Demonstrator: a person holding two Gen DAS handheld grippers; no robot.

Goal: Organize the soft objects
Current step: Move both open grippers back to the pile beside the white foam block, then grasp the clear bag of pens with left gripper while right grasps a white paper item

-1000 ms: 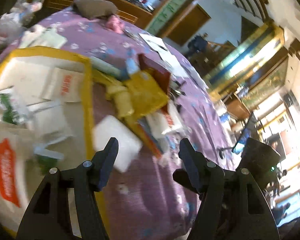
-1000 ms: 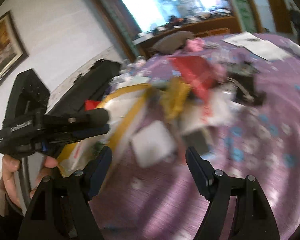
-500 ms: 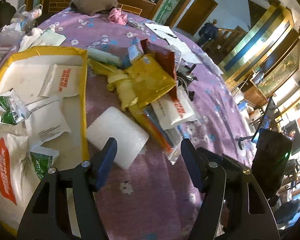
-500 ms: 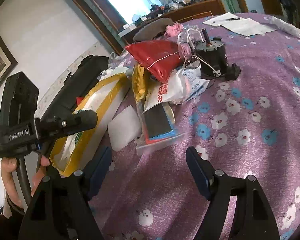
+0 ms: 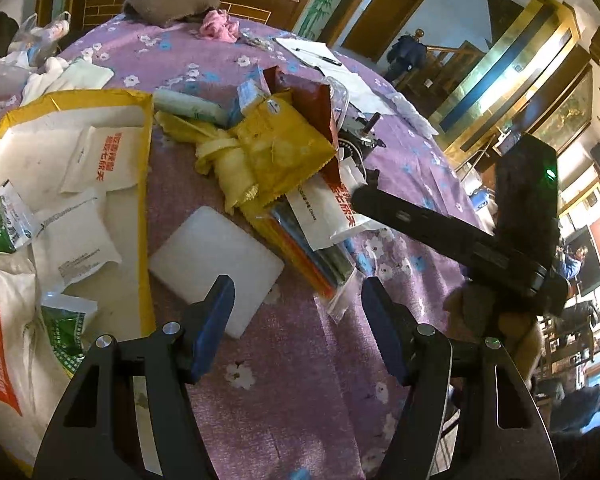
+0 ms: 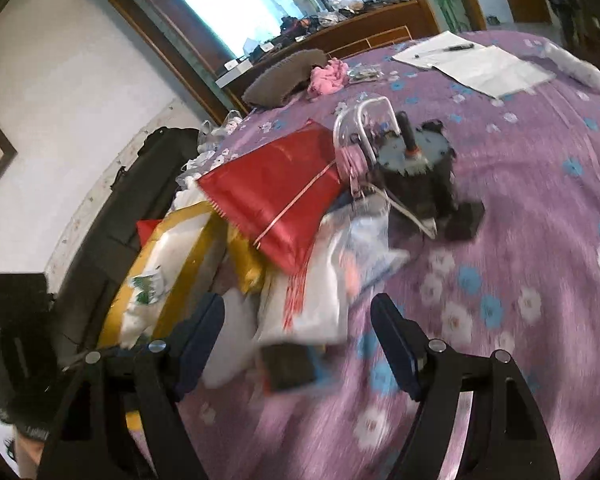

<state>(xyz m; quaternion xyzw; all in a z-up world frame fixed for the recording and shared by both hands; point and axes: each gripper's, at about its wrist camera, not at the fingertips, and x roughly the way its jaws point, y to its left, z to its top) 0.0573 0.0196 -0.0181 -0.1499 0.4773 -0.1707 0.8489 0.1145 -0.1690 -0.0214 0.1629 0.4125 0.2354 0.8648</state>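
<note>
A white foam pad (image 5: 216,260) lies flat on the purple flowered cloth (image 5: 300,392), just beyond my open left gripper (image 5: 296,312), whose left fingertip overlaps its near edge. Right of it is a pile of soft packets: a yellow one (image 5: 288,152), a red one (image 5: 312,96), and a white one with red print (image 5: 324,208) on a clear zip bag (image 5: 320,268). My right gripper (image 6: 298,328) hangs over this pile with its jaws closing. The white printed packet (image 6: 304,312) and the zip bag's dark contents (image 6: 292,364) show between its fingers, and no pad presses on them.
A yellow-rimmed bag (image 5: 142,184) holding several white packets lies open at the left. A black motor (image 6: 416,168) with a wire handle stands behind the pile. Papers with a pen (image 6: 472,64), a brown cloth (image 6: 284,76) and a pink cloth (image 6: 328,76) lie at the far side.
The right gripper has moved in over the packet pile and its jaws have narrowed. It now reaches into the right of the left wrist view. The left gripper has sunk slightly toward the foam pad.
</note>
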